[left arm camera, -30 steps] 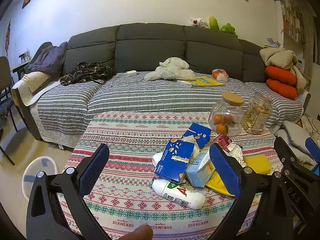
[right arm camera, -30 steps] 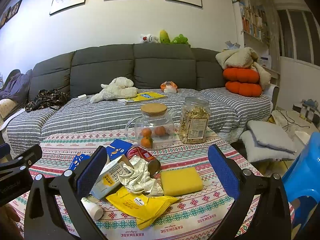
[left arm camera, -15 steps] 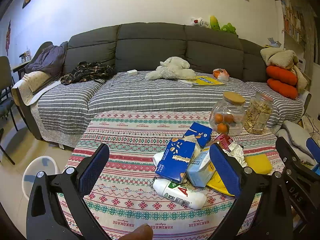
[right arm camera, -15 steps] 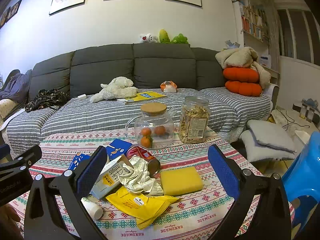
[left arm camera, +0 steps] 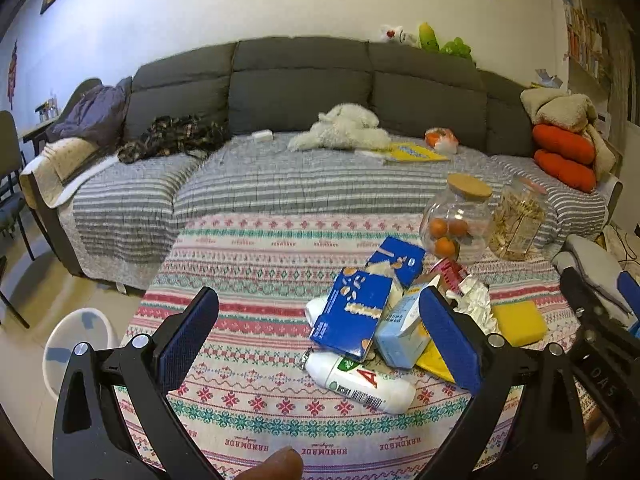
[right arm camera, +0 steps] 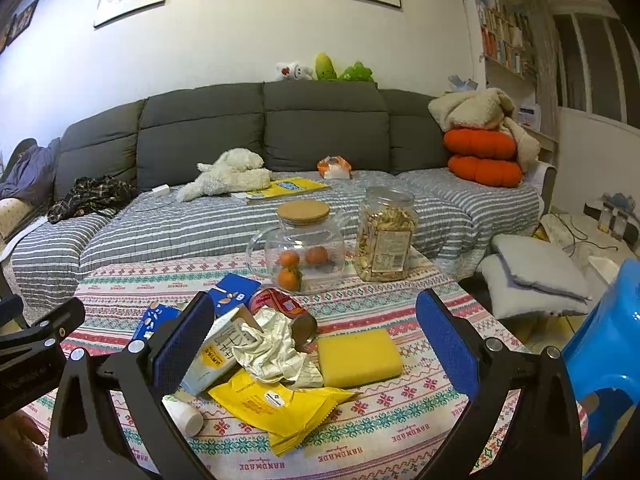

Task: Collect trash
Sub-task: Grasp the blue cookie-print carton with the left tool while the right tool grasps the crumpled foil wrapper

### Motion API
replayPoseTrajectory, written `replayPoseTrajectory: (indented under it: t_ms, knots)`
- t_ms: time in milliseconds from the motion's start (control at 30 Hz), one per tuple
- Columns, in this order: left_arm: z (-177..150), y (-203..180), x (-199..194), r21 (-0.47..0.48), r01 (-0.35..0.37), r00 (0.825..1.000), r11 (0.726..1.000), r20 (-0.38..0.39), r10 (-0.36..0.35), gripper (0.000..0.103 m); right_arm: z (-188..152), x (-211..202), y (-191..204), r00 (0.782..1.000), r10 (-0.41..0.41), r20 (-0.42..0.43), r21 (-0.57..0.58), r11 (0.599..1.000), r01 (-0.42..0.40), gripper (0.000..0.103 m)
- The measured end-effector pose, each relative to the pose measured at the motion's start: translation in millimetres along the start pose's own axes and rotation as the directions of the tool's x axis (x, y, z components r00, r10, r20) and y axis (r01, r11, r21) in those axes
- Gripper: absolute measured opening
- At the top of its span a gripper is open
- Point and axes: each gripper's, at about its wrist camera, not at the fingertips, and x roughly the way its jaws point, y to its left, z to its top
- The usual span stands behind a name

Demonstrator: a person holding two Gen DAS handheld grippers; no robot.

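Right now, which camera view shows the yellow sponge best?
The right wrist view: the yellow sponge lies whole and near, between the open tongs, beside the crumpled paper. In the left wrist view the sponge is off to the side and smaller, past the tongs' right finger.

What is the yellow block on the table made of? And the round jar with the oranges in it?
The yellow rectangular block looks like soft foam, a sponge: matte surface, rounded edges, no print. The round see-through jar looks like clear glass, shiny, since the oranges show through it, though clear plastic is possible. Its flat tan lid looks like cork or wood.
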Motion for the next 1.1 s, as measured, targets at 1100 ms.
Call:
replayPoseTrajectory:
  t_ms: [1100]
  knots:
    - [7.5, 13.7, 101.5, -0.035, 0.154, 0.886, 0.987, -0.437, -0.154, 0.063, -14.5, 104.3, -23.1, 0.849, 0.110, -0.517, 0.085, 0.993, -0.077, 0.098]
